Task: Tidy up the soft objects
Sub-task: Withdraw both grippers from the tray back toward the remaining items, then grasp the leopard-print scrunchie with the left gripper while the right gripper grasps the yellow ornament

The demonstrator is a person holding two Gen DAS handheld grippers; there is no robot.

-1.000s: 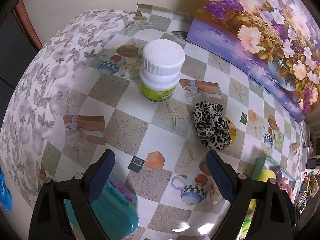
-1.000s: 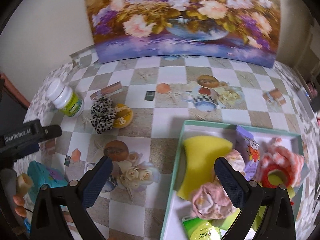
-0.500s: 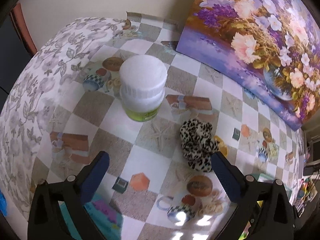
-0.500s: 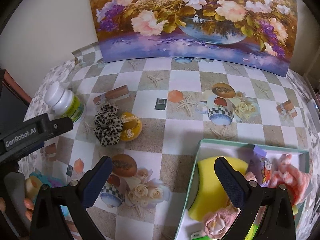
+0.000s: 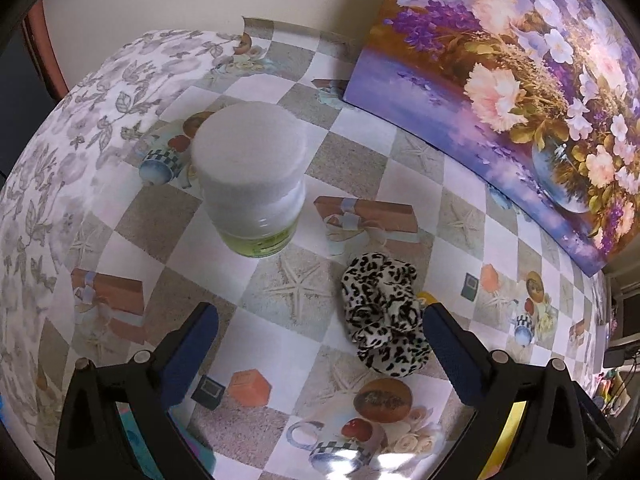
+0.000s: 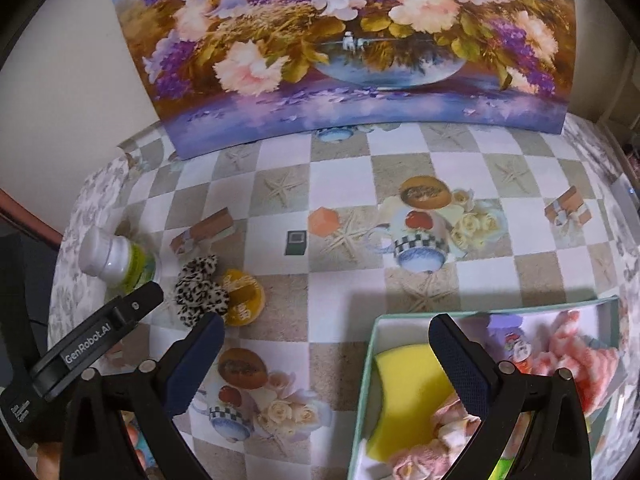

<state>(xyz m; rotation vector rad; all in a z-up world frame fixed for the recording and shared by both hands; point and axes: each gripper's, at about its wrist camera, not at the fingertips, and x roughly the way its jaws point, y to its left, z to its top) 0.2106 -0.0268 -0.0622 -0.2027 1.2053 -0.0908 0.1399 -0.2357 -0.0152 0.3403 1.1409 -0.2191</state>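
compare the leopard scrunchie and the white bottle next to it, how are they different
The leopard scrunchie is soft, crumpled fabric lying flat; the white bottle is rigid and stands upright. The scrunchie is black-and-cream spotted; the bottle is plain white with a green label. The scrunchie touches a yellow disc; the bottle stands alone. Both sit on the checkered tablecloth, outside the box.
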